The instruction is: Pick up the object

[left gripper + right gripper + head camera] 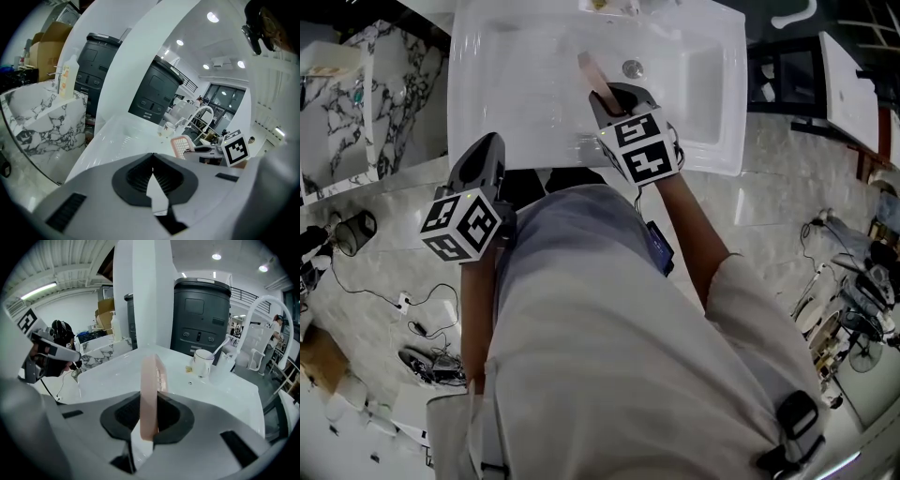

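A flat pink slotted tray [151,394] stands on edge between the pads of my right gripper [150,416], which is shut on it. In the head view the pink tray [592,75] sticks out ahead of the right gripper [614,98] over the white sink basin [534,84]. The left gripper view shows the same tray [180,145] from the side, next to the right gripper's marker cube [235,147]. My left gripper [152,157] is shut with nothing between its tips. It hangs at the sink's front left edge, left gripper [486,148] apart from the tray.
The basin has a drain [632,67] just past the tray. A white cup with a toothbrush [202,362] and a curved white tap [255,319] stand at the sink's back. A marble counter [356,103] lies left. A dark bin [201,319] stands behind. Cables [422,328] litter the floor.
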A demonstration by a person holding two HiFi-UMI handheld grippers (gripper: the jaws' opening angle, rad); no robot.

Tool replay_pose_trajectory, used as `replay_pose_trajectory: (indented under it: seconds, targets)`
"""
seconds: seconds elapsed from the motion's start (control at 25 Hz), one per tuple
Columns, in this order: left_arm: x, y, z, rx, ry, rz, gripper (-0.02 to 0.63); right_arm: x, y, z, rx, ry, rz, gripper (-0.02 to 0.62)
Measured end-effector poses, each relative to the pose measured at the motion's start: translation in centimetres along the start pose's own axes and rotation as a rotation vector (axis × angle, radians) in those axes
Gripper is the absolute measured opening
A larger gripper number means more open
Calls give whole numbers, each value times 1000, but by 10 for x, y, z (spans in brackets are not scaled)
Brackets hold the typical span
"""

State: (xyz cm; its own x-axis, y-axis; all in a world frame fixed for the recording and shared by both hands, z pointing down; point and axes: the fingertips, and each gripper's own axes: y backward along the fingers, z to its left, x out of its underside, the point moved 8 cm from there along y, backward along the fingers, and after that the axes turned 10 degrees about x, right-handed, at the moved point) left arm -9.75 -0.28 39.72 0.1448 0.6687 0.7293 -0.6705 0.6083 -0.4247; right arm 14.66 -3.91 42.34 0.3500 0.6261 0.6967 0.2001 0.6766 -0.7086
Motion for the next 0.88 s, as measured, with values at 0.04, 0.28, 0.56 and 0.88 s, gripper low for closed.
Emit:
replay_pose_trajectory:
  seconds: [0.04, 0.28, 0.56, 0.88]
  targets:
    - [0, 1, 2, -7, 0, 1, 0, -1, -1, 0, -4, -1, -2, 69]
    - [-5, 4, 6, -34, 7, 2, 0, -6, -1, 2, -18, -3, -12, 69]
    - [-10, -1, 12, -31, 13, 13, 0, -12, -5, 3, -18, -1, -6, 69]
    - [-8, 0, 17, -28, 29, 23, 0, -8, -5, 6, -12, -13, 14, 69]
